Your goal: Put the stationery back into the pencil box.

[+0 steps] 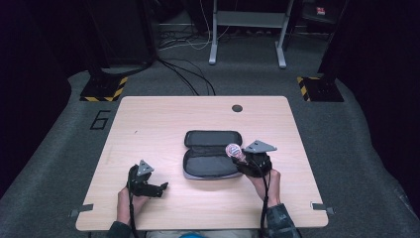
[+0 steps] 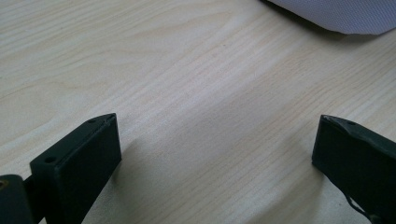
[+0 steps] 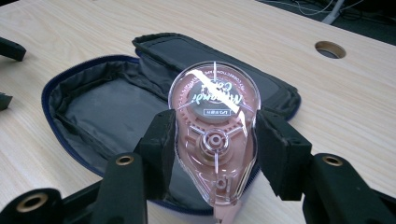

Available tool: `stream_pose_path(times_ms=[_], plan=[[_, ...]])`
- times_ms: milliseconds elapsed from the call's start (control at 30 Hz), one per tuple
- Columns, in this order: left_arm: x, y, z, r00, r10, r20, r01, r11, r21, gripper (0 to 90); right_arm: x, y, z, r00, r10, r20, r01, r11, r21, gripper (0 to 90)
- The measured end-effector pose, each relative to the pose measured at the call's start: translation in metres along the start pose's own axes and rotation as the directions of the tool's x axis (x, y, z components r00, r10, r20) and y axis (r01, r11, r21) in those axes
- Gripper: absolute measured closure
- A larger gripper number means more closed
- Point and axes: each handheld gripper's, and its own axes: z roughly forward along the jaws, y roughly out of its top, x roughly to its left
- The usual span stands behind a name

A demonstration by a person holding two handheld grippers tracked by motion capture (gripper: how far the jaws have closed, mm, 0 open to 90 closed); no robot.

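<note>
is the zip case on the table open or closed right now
Open. The case lies unzipped with both halves spread flat, dark lining up; nothing shows inside it.

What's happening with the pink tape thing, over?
Right gripper shut on tape dispenser, above open pouch. Left gripper open on table. Nothing in the way.
</note>
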Motion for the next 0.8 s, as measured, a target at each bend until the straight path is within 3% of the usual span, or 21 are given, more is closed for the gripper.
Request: stream_pose_path(times_ms=[367, 800], plan=[[0.0, 0.0, 0.0, 1.0, 0.0, 0.0, 0.0, 1.0, 0.0, 1.3, 0.014, 0.007, 0.025, 0.9979, -0.012, -0.063, 0.013, 1.0, 0.022, 49.8], [0.0, 0.0, 0.0, 1.0, 0.001, 0.001, -0.001, 1.0, 0.0, 1.4, 0.023, 0.004, 0.051, 0.9953, 0.001, -0.097, 0.007, 0.997, 0.079, 49.7]])
